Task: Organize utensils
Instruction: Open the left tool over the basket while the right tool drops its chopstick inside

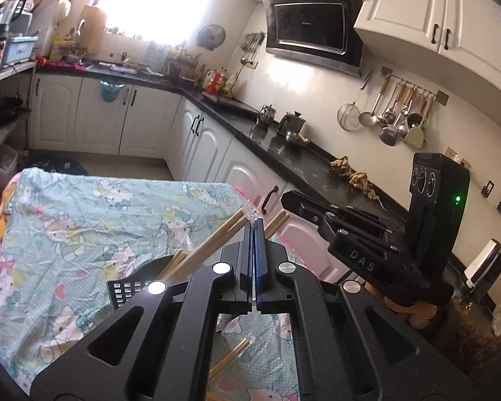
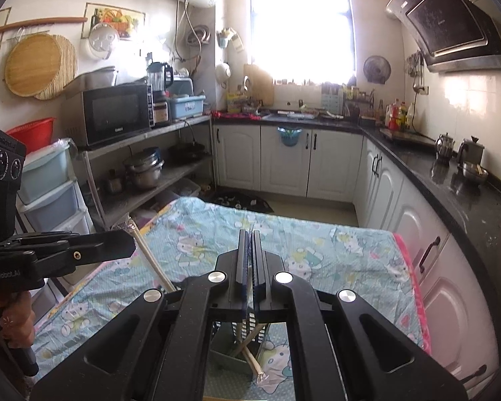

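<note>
My left gripper (image 1: 254, 225) is shut on a pair of wooden chopsticks in clear wrap (image 1: 213, 239). They slant down-left into a dark grid-sided utensil holder (image 1: 125, 289) on the table. The right wrist view shows that gripper (image 2: 133, 244) at the left, with the wrapped chopsticks (image 2: 153, 264) crossing its tip. My right gripper (image 2: 249, 234) is shut on a thin pale chopstick (image 2: 249, 284) that shows between its fingers. It hangs above the holder (image 2: 227, 351). The right gripper (image 1: 284, 197) sits just right of my left fingertips, with chopstick ends (image 1: 279, 220) below it.
The table wears a light blue cartoon-cat cloth (image 2: 317, 247). More wrapped chopsticks (image 1: 233, 354) lie on it near the holder. A black countertop (image 1: 300, 163) with kettles runs along the right above white cabinets. Shelves with a microwave (image 2: 113, 113) stand at the left.
</note>
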### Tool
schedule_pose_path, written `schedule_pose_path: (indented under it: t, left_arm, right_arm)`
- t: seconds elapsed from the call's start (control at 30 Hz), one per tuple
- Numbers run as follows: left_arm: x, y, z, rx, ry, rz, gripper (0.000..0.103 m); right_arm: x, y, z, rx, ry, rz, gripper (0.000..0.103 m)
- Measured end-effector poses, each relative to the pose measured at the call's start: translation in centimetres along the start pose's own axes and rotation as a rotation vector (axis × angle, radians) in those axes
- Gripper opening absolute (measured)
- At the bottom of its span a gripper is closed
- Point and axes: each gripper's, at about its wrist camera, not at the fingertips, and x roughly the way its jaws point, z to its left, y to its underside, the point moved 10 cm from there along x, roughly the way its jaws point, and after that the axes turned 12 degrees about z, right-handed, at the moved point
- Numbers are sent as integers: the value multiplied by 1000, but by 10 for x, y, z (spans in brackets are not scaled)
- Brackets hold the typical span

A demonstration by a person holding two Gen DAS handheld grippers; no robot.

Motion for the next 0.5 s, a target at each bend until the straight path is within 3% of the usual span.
schedule_pose_path:
  t: [0.33,0.5]
  left_arm:
    - [21,17,30,-58,-30,54,0]
    - [29,24,47,-70,-96,75,0]
  right_arm:
    - [30,18,-1,31,-8,76,3]
    - [39,23,-1,36,-2,99,9]
